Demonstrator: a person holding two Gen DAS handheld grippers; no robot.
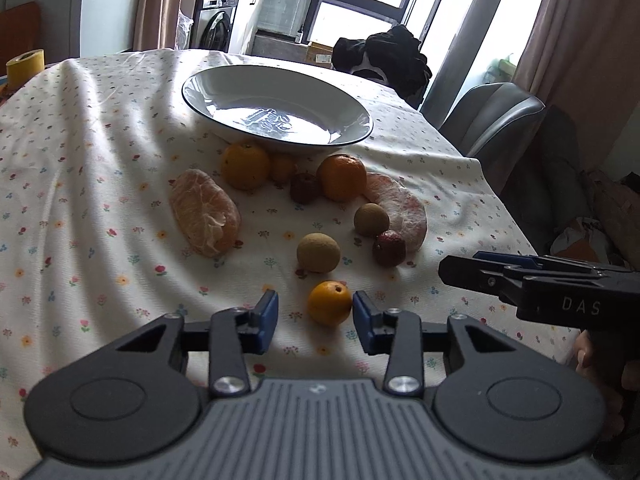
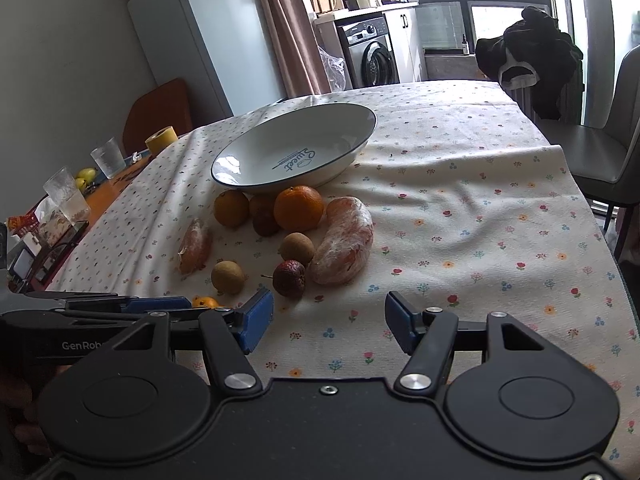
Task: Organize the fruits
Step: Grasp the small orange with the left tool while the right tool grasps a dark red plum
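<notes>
Because the left tongs (image 1: pixel 315 314) are spread wide with the small orange (image 1: pixel 330 303) sitting between the 2 blue pads, the next squeeze is where things could go wrong. One pad looks like it just touches the fruit on 1 side, and the other pad is apart from it. If the pads close off-center, the round orange could pop out and roll over the cloth (image 1: pixel 100 200), which has bumps and folds in it.

Going right, a brown round fruit (image 1: pixel 318 252) sits just behind the orange, and a dark red fruit (image 1: pixel 389 248) is near it. A fast push forward could knock them away. The peeled pieces (image 1: pixel 205 218) look soft, so a hard pinch could squash them.

Farther back, the white plate (image 1: pixel 224 80) has nothing in it, and 2 oranges lean close to its near rim. I think the fruit is meant to go there. It sits on wrinkled cloth, so a bump could tip it.

At the right, the right tongs (image 2: pixel 329 322) are spread too, holding nothing, low over bare tabletop. The 2 tools are close together and might bump.
</notes>
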